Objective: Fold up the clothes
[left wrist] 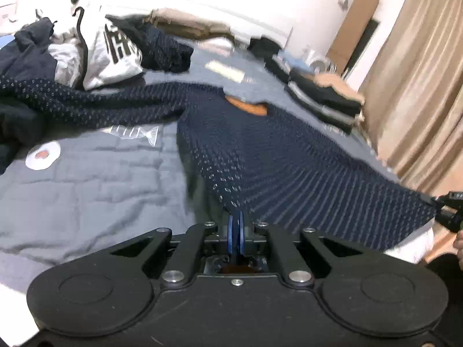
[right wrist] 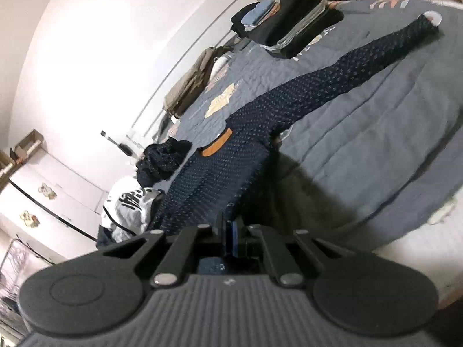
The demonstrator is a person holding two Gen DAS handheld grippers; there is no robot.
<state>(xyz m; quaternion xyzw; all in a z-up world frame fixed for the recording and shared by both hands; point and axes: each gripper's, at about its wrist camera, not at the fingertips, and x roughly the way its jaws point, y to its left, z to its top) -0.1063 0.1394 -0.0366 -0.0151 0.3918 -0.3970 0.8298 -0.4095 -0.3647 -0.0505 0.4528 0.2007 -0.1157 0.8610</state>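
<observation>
Left gripper [left wrist: 236,225] is angled down toward the bed [left wrist: 95,173], jaws pinched tight on the hem of the sweater [left wrist: 260,150], with the fabric rising in a little peak right at the blue pads [left wrist: 231,231]. Right gripper [right wrist: 231,237] is doing the same at the hem's other corner, jaws closed on the cloth; in the left view it shows at the far right edge [left wrist: 448,211], so the hem is stretched taut between the two.

The sweater is a navy knit with small pale flecks all over, plus an orange patch [left wrist: 249,107] at the neck. The body lies flat down the middle of the bed, collar away from the grippers, sleeves spread to both sides.

The bed has a grey quilted cover with stitched squares. Left of the sweater is a crumpled clothes heap [left wrist: 86,55]; right of it, a neat folded stack [left wrist: 324,98] near the beige curtain [left wrist: 419,86].
</observation>
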